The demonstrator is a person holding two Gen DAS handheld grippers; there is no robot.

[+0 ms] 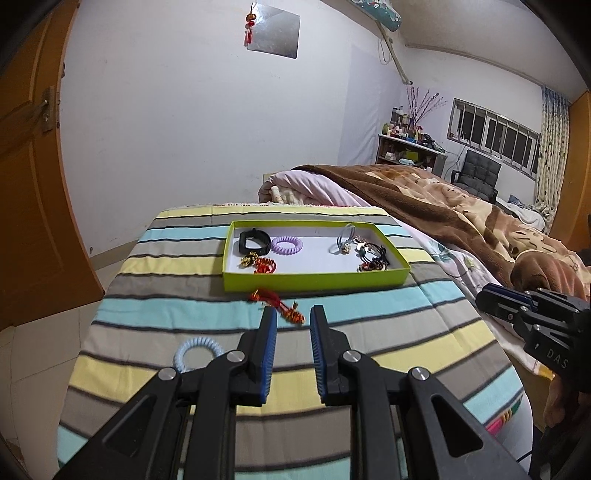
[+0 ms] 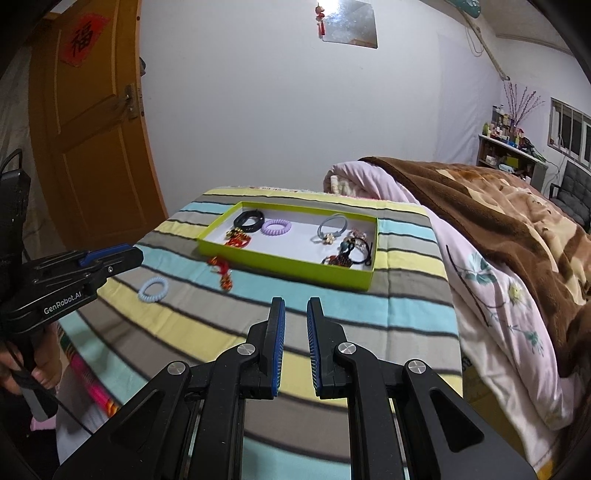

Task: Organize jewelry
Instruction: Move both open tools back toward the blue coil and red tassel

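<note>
— Striped cloth (image 1: 155, 266) nearest; both claws?
— Left gripper (image 1: 293, 321) and right gripper (image 2: 295, 310) part-open, holding nothing.
— Jewelry?
— Red tassel charm (image 1: 280, 304), gold-beaded, lies loose, long axis slanting toward the green tray (image 1: 317, 277); pale-blue coil band (image 1: 197, 350) sits left.

Dim, even indoor light with a cool cast. Glare on the wall mirror (image 2: 351, 26). Soft shadows only. Strong fisheye bending and black vignette at corners. Slight blur on the striped cloth (image 2: 332, 306).
</note>
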